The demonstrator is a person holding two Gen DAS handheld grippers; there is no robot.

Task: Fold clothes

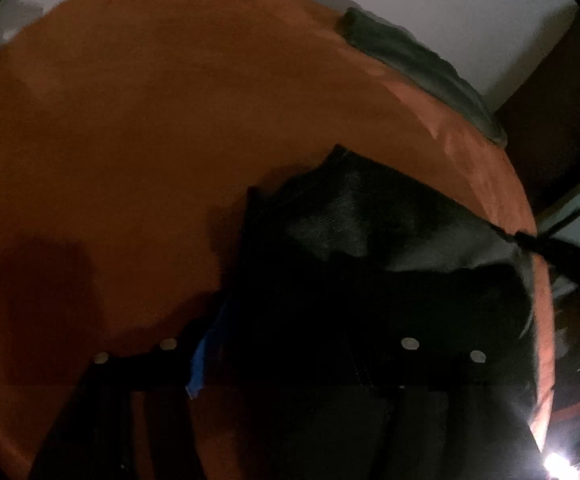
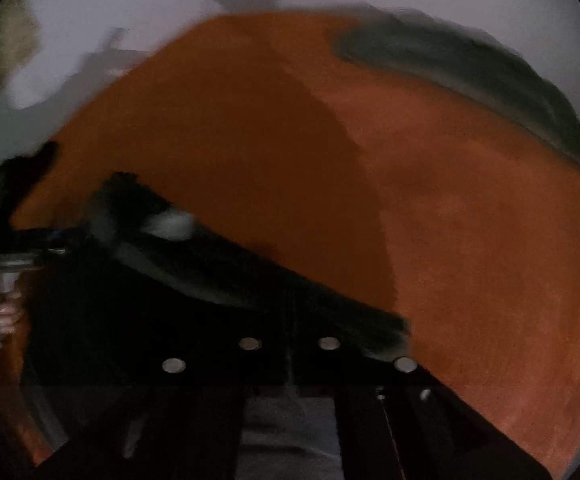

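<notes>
The dark garment (image 1: 370, 240) lies on the orange cover (image 1: 149, 120), near the edge closest to the person, and in the left wrist view one of its corners stands up in a peak while the rest spreads low and black under the gripper. The left gripper (image 1: 290, 356) is over this cloth with its tongs apart; I cannot see that the pads press on anything. The right gripper (image 2: 290, 354) has its tongs together at the near edge of the same garment (image 2: 209, 280), but the picture is too dark and blurred to tell whether cloth is pinched between them. It seems the step in hand is to take a new hold on the garment for the next fold, so the next move calls for the left tongs to close on an edge or corner, and then both sides to lift evenly. Further back, a grey-green cloth (image 2: 470, 76) lies at the far rim of the cover. Behind it is a pale wall (image 1: 450, 0), and the room is dim.
</notes>
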